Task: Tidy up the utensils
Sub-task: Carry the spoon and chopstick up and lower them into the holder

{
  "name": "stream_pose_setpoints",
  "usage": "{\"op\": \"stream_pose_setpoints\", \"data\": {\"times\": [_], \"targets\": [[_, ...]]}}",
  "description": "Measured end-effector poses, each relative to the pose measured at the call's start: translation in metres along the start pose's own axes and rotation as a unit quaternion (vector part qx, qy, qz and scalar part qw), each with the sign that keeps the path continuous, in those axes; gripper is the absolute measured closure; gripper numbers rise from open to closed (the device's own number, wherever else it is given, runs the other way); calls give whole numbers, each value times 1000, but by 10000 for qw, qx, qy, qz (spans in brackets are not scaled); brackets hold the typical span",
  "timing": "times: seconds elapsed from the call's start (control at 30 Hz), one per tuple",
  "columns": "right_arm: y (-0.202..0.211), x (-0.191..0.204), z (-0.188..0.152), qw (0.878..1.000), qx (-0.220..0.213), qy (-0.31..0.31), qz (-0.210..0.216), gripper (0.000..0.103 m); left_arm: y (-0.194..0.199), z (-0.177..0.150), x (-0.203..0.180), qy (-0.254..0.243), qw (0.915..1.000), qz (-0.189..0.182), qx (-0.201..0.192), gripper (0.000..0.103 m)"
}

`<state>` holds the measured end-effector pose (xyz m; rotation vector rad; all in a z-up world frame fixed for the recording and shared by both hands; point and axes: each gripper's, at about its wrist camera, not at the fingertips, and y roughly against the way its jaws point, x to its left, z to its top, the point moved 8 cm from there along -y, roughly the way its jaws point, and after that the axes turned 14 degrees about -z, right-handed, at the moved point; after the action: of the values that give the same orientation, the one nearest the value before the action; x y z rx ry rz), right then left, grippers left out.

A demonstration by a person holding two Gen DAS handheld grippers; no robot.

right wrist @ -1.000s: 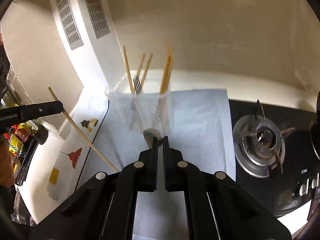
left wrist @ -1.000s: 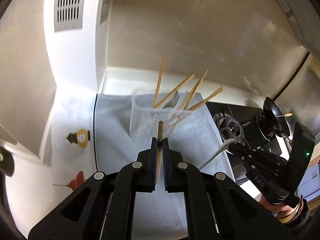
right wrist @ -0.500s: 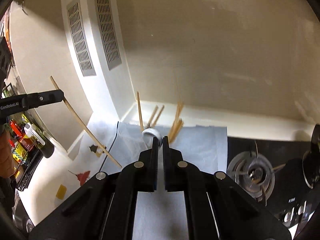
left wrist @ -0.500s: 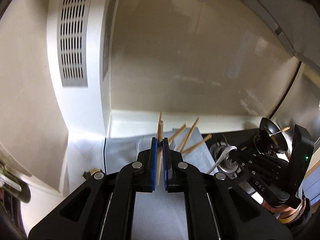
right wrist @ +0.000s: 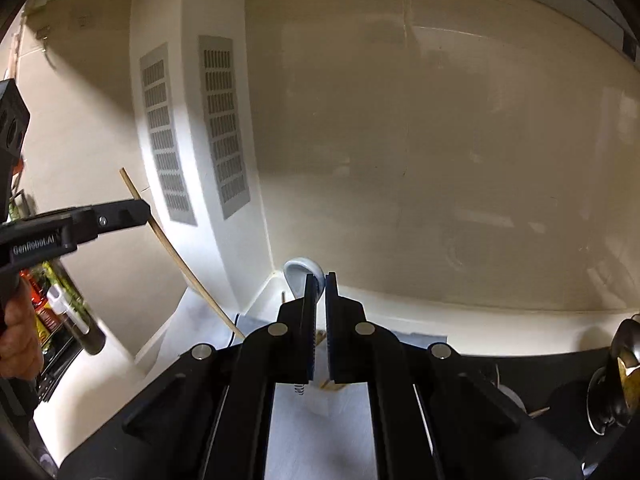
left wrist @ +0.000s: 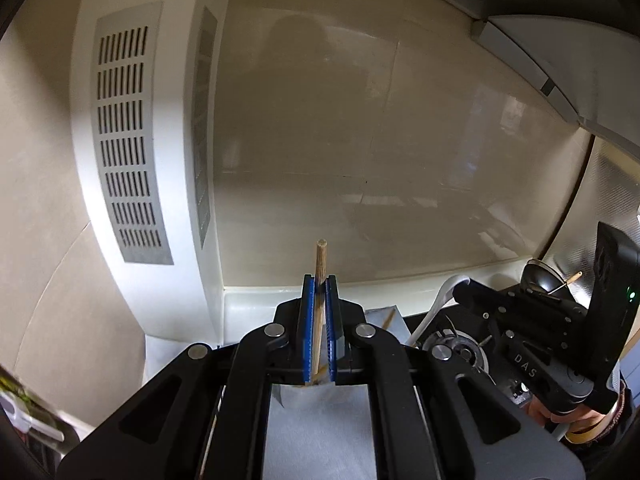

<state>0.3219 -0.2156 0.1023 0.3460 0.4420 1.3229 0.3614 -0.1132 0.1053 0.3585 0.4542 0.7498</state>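
Observation:
My left gripper (left wrist: pixel 319 280) is shut on a wooden chopstick (left wrist: pixel 321 258) that sticks up past the blue pads; from the right wrist view the chopstick (right wrist: pixel 180 258) slants down from the left gripper (right wrist: pixel 140 210). My right gripper (right wrist: pixel 318 278) is shut on a white spoon (right wrist: pixel 302 274), whose bowl rises above the fingertips; its handle (left wrist: pixel 440 300) curves out of the right gripper (left wrist: pixel 464 294) in the left wrist view. The clear holder with chopsticks is mostly hidden behind the jaws; only chopstick ends (right wrist: pixel 325 384) and a fork tip (right wrist: pixel 299 390) show.
A white mat (left wrist: pixel 320 432) lies on the counter below. A gas burner (left wrist: pixel 456 354) and a dark pan lid (right wrist: pixel 624 364) are at the right. A white vented column (left wrist: pixel 128 140) stands at the left, bottles (right wrist: pixel 52 312) on a rack beyond.
Both grippers have risen and tilted upward with their utensils. The holder has dropped out of sight behind the jaws, and the wall now fills both views.

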Motion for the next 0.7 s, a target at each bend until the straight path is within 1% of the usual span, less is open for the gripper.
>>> {"op": "stream_pose_setpoints", "data": {"times": [0.1,0.27,0.47,0.67,0.7], "targets": [[-16,-3,-1,9999,48,0,-120,99,-17,-1,7,55,10000,-2,78,98],[-43,-2,-14,9994,295,-53,-156,99,-42,-10,16,110,9997,-6,226,98],[-60,0,-29,9988,451,-111,-171,99,-71,-30,27,154,9986,25,505,98],[-72,0,-44,9976,646,-220,-139,98,-94,-54,41,178,9962,265,814,97],[-74,1,-47,9974,671,-222,-124,98,-97,-60,45,179,9950,366,907,93]]}}
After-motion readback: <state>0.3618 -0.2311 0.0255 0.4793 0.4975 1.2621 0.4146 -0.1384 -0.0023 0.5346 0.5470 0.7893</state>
